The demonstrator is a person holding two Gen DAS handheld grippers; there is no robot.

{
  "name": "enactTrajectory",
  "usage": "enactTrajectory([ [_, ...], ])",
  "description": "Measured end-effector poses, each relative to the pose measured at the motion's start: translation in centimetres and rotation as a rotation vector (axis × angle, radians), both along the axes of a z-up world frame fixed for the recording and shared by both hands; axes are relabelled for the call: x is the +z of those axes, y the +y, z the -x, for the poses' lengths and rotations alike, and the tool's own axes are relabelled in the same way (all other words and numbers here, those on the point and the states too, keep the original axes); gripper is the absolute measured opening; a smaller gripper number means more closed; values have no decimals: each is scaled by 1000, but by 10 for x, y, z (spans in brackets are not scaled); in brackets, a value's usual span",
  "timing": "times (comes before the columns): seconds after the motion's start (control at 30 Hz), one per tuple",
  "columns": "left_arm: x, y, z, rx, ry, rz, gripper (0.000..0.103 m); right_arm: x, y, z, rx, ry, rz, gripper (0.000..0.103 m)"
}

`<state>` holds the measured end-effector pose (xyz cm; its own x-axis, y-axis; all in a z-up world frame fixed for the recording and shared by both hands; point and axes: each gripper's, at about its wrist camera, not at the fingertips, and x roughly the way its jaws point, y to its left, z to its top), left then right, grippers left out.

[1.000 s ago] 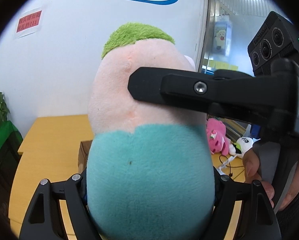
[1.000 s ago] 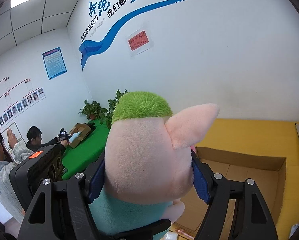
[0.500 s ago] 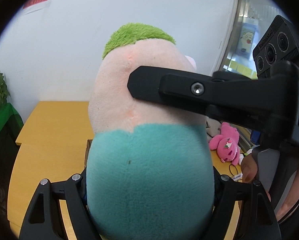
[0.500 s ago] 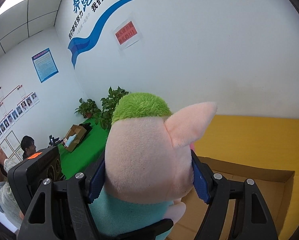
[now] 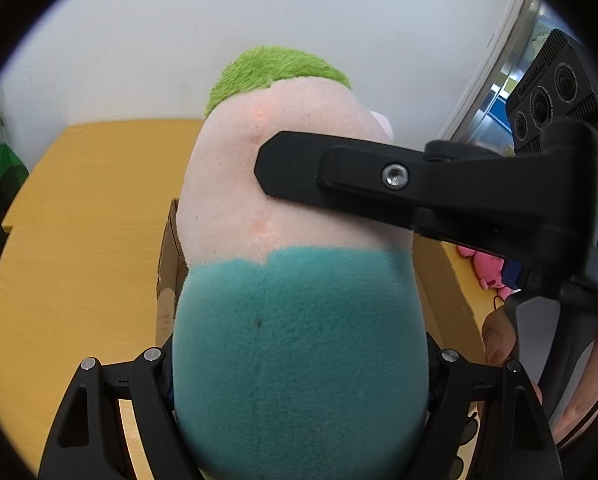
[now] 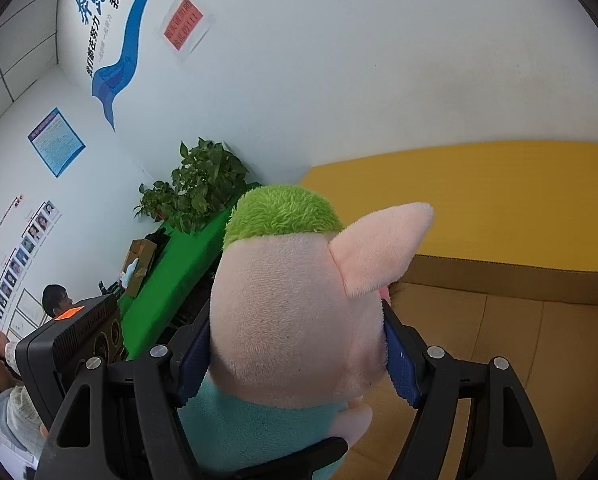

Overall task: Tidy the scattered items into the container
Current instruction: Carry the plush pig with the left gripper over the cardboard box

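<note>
White wall, yellow surface (image 6: 499,200) across frame middle. Cardboard box (image 6: 519,320) open at lower right. Plush pig (image 5: 299,320) fills centre, held above box: left hand-held gripper (image 5: 299,376) clamped on teal body, right hand-held gripper (image 6: 295,352) clamped on pink head. Pink plush (image 5: 489,266) at right edge.

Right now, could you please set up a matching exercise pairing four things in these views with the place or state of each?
Things:
1. left claw
2. right claw
3. cardboard box
4. pink toy

Places or states:
A. open, beyond the plush pig
B. shut on the pig's teal body
C. lying on the table, far right
D. shut on the pig's pink head

Pairs: 1-B, 2-D, 3-A, 4-C
</note>
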<state>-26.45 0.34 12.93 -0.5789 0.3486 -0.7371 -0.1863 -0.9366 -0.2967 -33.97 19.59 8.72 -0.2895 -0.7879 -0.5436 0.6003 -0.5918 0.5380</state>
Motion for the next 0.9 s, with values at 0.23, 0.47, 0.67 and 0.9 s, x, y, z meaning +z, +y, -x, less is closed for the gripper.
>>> enactTrajectory([
  [0.23,-47,-5,31,6,-109,-1,82,-55,-12,41,-7,-92,-11,79],
  [0.47,-92,-4,59,11,-228,23,82,-110,-15,78,-26,-197,8,79],
  [0.67,-114,2,73,33,-268,53,82,-140,-17,102,-33,-233,38,79],
  [0.9,-128,12,64,61,-277,111,87,-172,-18,109,-52,-265,95,78],
])
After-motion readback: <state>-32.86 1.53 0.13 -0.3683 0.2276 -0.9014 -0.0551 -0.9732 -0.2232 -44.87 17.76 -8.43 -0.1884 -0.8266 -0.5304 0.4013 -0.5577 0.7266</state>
